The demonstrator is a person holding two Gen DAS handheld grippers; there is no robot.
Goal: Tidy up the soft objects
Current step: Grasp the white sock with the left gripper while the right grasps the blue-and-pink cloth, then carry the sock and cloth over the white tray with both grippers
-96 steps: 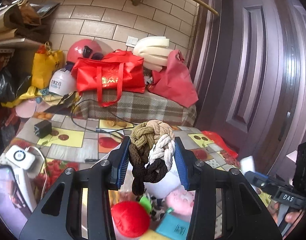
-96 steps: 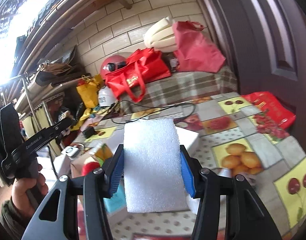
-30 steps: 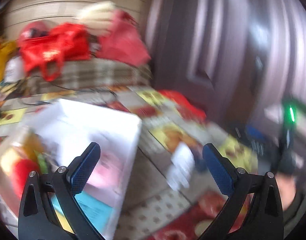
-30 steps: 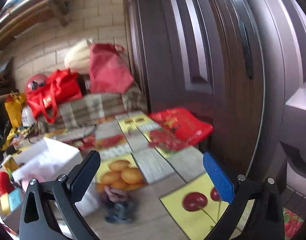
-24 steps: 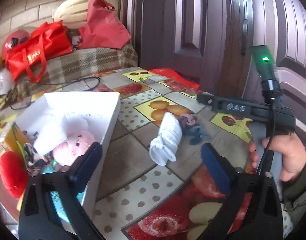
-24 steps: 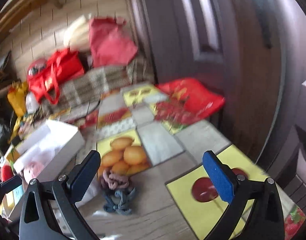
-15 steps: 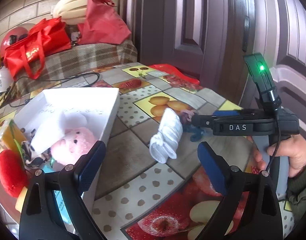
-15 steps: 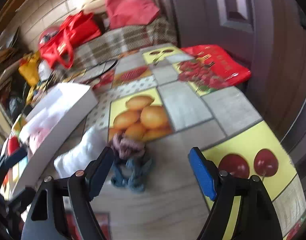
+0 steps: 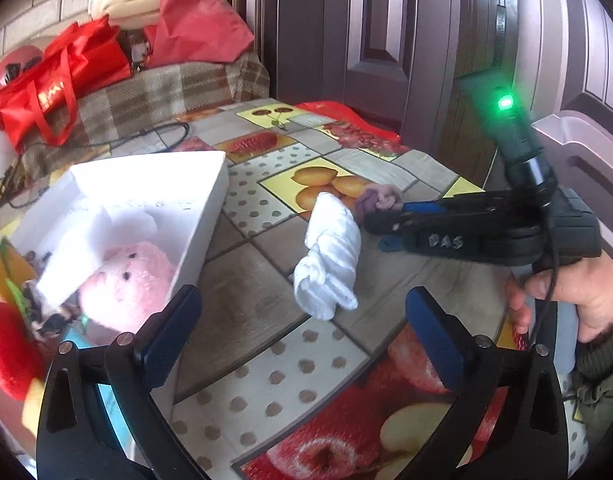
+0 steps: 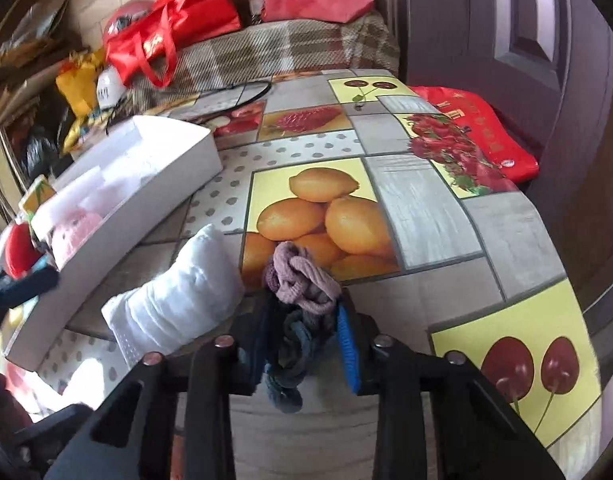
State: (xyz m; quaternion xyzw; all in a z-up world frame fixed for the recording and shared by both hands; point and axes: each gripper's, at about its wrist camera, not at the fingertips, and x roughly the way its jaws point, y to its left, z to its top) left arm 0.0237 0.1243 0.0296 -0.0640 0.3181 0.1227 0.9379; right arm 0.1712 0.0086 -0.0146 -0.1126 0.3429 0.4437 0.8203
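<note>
A braided rope knot (image 10: 296, 304), mauve at the top and dark blue-grey below, lies on the fruit-print tablecloth. My right gripper (image 10: 302, 338) is shut on the braided knot; in the left wrist view the right gripper (image 9: 390, 226) reaches in from the right onto the knot (image 9: 376, 200). A rolled white cloth (image 9: 330, 262) lies just left of the knot and also shows in the right wrist view (image 10: 178, 292). My left gripper (image 9: 302, 340) is open and empty, low over the table, short of the white cloth.
A white box (image 9: 210, 208) at the left holds a pink plush (image 9: 122, 280), a red plush (image 9: 6, 348) and white foam; the box shows in the right wrist view too (image 10: 146, 196). Red bags (image 10: 174, 28) sit on a plaid cover behind. A dark door (image 9: 386, 32) stands at the right.
Both grippers let go of the brown braid and the foam block and swung right. The right gripper came down and closed on the mauve and blue knot. The left gripper stays open.
</note>
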